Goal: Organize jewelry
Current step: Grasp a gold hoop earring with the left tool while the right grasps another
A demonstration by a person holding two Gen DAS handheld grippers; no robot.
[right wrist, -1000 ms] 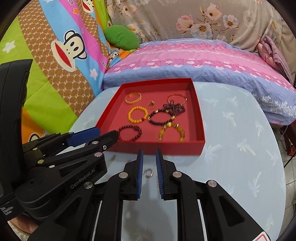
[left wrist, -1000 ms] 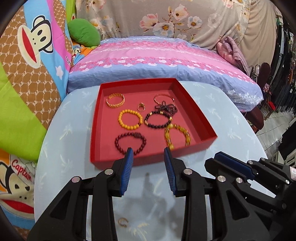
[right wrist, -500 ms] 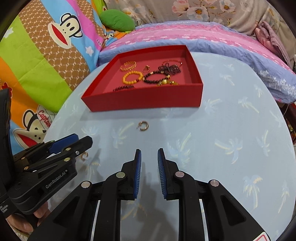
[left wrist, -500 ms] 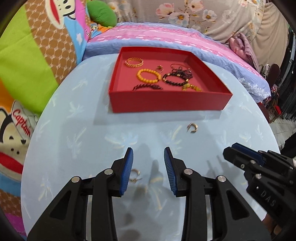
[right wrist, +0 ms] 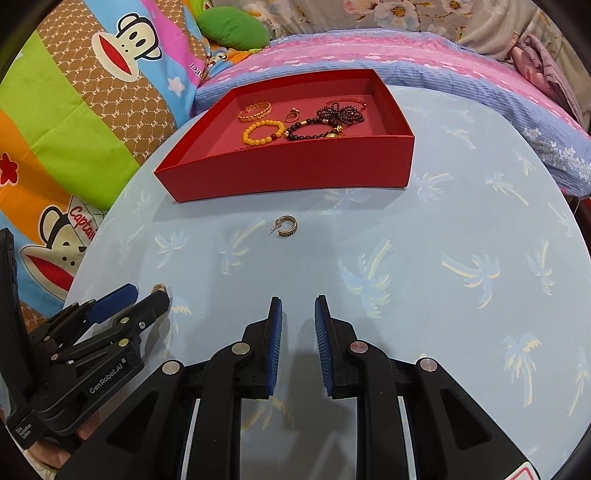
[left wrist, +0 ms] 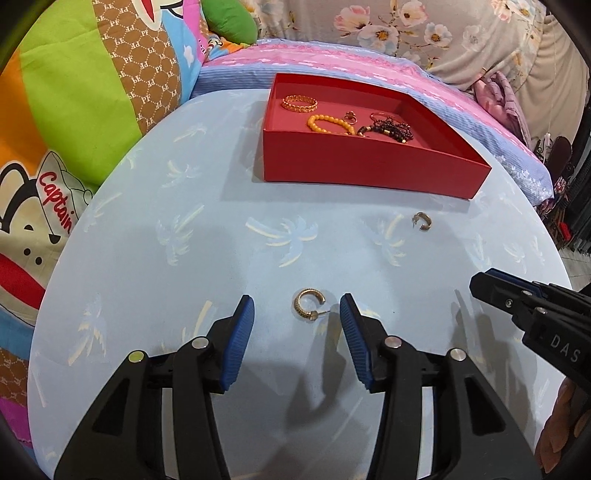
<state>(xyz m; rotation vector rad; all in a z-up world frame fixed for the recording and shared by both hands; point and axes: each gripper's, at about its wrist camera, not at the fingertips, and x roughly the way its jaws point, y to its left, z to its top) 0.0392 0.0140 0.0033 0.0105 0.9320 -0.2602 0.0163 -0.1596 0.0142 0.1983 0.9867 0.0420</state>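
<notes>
A red tray [left wrist: 369, 162] [right wrist: 288, 170] at the table's far side holds several bracelets and rings. Two gold hoop earrings lie loose on the light blue table. One earring [left wrist: 308, 303] lies between the open fingers of my left gripper [left wrist: 296, 308], untouched; in the right wrist view it [right wrist: 159, 288] peeks out behind the left gripper's tip. The other earring [left wrist: 422, 220] [right wrist: 286, 226] lies just in front of the tray. My right gripper [right wrist: 298, 308] is open and empty, well short of that earring, and shows at the right of the left wrist view [left wrist: 517, 306].
The round table [right wrist: 461, 258] has a palm-print cloth. Behind it lie a pink and blue striped cushion [left wrist: 332, 62], a cartoon monkey blanket [right wrist: 92, 92] at the left and a green pillow [right wrist: 232, 27].
Both grippers have pulled back from the tray and dropped lower. My left gripper has shifted so that the near earring now lies between its fingers, and its fingers stand wider apart.
</notes>
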